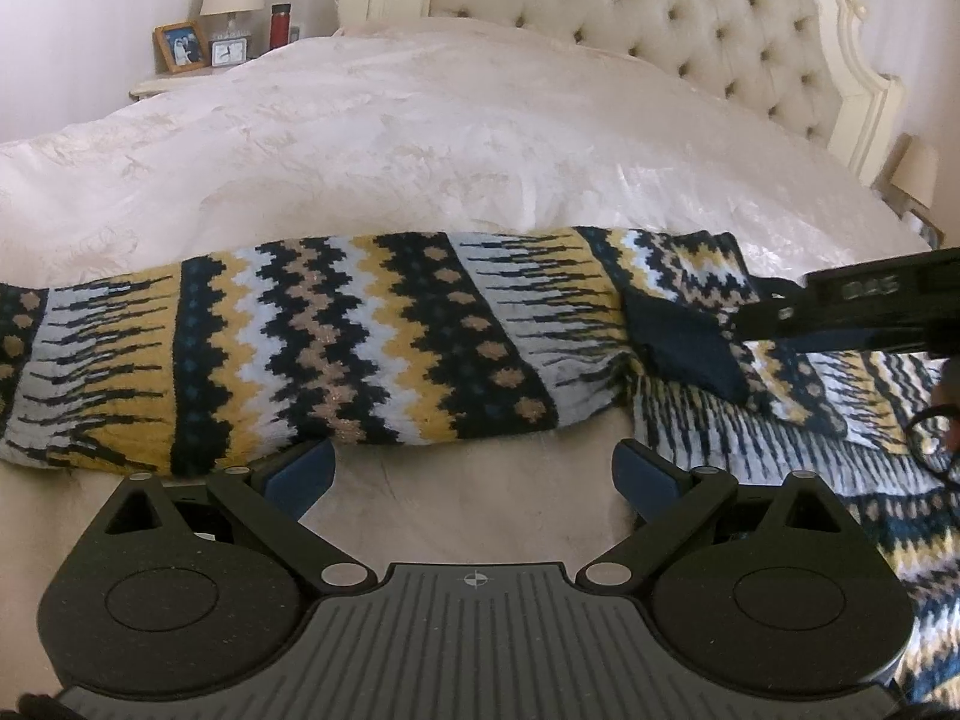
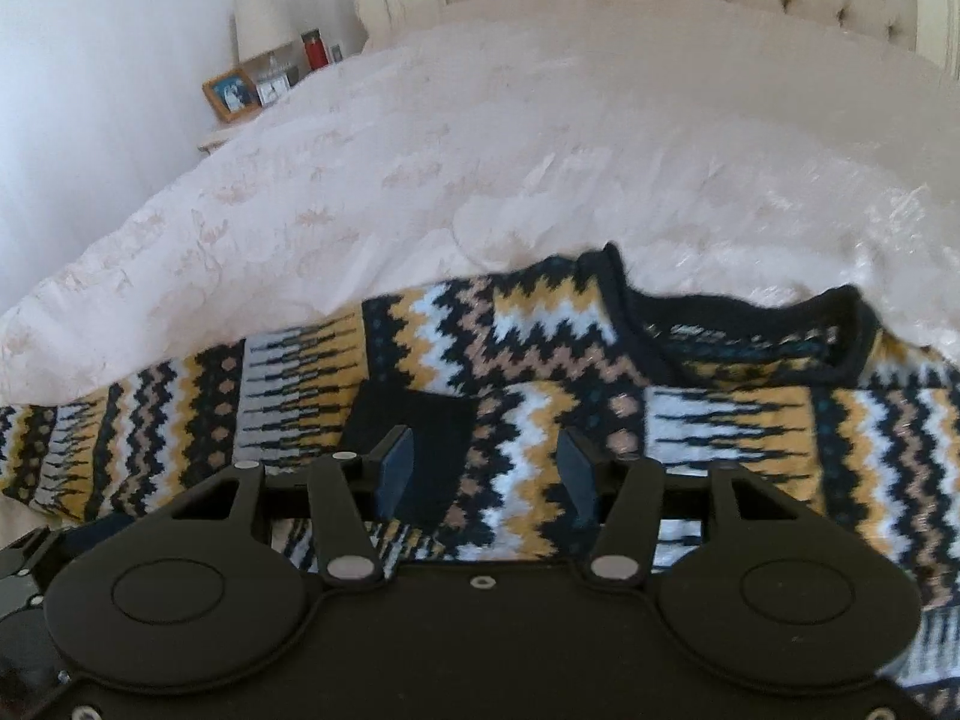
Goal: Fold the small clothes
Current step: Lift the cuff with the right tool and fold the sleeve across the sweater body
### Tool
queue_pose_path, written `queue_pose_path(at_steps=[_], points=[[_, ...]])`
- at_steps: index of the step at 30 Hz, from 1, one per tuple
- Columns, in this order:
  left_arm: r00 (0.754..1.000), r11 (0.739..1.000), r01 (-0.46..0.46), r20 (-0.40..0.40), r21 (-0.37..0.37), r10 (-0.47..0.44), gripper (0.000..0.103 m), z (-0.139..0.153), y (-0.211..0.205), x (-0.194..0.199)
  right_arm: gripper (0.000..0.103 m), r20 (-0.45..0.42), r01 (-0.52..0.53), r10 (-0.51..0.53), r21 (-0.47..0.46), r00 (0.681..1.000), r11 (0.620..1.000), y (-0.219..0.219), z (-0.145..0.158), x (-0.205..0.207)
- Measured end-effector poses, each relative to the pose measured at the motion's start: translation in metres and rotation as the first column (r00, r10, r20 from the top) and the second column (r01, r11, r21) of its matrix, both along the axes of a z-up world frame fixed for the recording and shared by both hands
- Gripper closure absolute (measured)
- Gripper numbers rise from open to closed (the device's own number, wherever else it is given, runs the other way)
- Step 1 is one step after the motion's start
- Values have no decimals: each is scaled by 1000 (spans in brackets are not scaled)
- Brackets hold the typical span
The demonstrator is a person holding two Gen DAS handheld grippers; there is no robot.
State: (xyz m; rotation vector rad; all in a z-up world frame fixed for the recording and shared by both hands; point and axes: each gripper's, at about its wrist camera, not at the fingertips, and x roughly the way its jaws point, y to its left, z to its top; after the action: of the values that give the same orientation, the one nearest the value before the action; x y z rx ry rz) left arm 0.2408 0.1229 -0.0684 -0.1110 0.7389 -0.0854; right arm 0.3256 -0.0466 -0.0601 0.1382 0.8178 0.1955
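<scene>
No legible text or labels.

One sweater (image 1: 300, 348) — two claws (image 1: 474, 468).

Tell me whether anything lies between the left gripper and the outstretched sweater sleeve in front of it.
Nothing visible does. The left gripper, jaws open, faces the sleeve across bare bedspread; the sleeve's near edge sits just beyond its fingertips.

Sweater (image 2: 540, 372) on bed (image 2: 480, 150), nightstand (image 1: 162, 84) behind left
</scene>
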Motion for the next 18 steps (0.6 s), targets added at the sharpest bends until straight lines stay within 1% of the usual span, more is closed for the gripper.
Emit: queue_pose_path(at_steps=[7,8,10,12,14,16,18], points=[[1000,1000,3,-2,-7,-3,3,-1,0,1,43,-43,-65,64,-31,997,997,29,-20,6],[1000,1000,4,-4,-8,-4,3,-1,0,1,42,-58,-80,79,-24,995,996,31,-24,6],[1000,1000,2,-9,-12,-2,3,-2,1,1,42,-54,-107,108,27,993,994,27,-24,3],[1000,1000,-2,-13,-18,2,3,-3,1,1,42,-39,-119,123,83,992,989,16,-18,-2],[1000,1000,-2,-14,-19,2,3,-3,1,1,43,-28,-103,107,114,994,988,-2,-8,-7],[1000,1000,2,-10,-19,-2,3,-3,0,0,42,-15,-72,74,119,997,990,-24,2,-11],[1000,1000,8,-4,-21,-8,3,-2,-1,-1,42,-3,-14,14,103,1000,995,-57,14,-15]])
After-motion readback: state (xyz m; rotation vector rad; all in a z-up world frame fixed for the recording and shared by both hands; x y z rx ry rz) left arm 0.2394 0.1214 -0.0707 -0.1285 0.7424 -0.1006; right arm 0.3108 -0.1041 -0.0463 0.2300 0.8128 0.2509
